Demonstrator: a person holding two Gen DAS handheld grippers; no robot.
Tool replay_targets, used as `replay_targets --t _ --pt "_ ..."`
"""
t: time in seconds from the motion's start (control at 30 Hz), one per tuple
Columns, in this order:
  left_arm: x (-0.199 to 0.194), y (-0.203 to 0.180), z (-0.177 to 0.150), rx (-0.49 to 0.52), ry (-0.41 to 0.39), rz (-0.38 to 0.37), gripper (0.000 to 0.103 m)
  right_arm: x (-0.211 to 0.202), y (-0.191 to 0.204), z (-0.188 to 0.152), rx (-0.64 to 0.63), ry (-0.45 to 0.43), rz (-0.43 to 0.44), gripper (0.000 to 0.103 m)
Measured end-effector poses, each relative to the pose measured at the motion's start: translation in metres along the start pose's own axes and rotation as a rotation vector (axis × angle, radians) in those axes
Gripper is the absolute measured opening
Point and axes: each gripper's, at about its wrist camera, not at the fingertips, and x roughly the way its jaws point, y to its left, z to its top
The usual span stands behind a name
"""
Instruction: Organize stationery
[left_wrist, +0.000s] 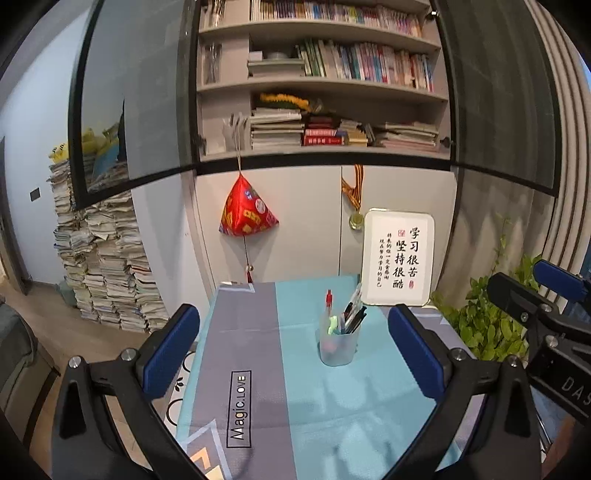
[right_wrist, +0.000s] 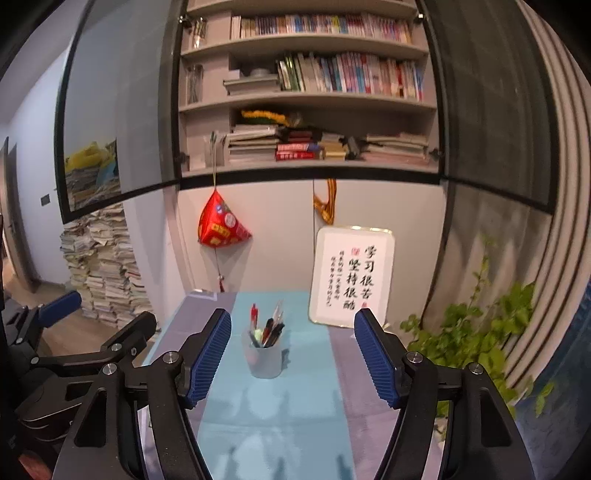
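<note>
Both claws hung above the near end of the counter (left_wrist: 258, 325), fingers spread wide and holding nothing: the left claw (left_wrist: 291, 354) and the right claw (right_wrist: 291, 356). The pens (left_wrist: 351, 312) already stood in a clear cup (left_wrist: 338, 345) at mid-frame in both views, in front of the framed calligraphy sign (left_wrist: 399, 256). No loose stationery showed on the cloth, so the sorting looked finished or nearly so; any next move would call only for a check. The pens stood near upright, long axes leaning toward the upper right.
</note>
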Motion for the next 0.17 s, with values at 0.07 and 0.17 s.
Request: replay_targets --t 0.07,0.17 --pt "-0.0047 0.0005 -0.0004 0.002 -0.009 0.004 0.102 -0.0054 -0.0002 0.0004 0.004 -0.01 -0.003 0.074" --pt "-0.0095 0.0023 -0.001 0.003 -0.014 0.003 0.102 -0.0112 -0.0006 -0.0002 0.013 -0.019 -0.005 0.075"
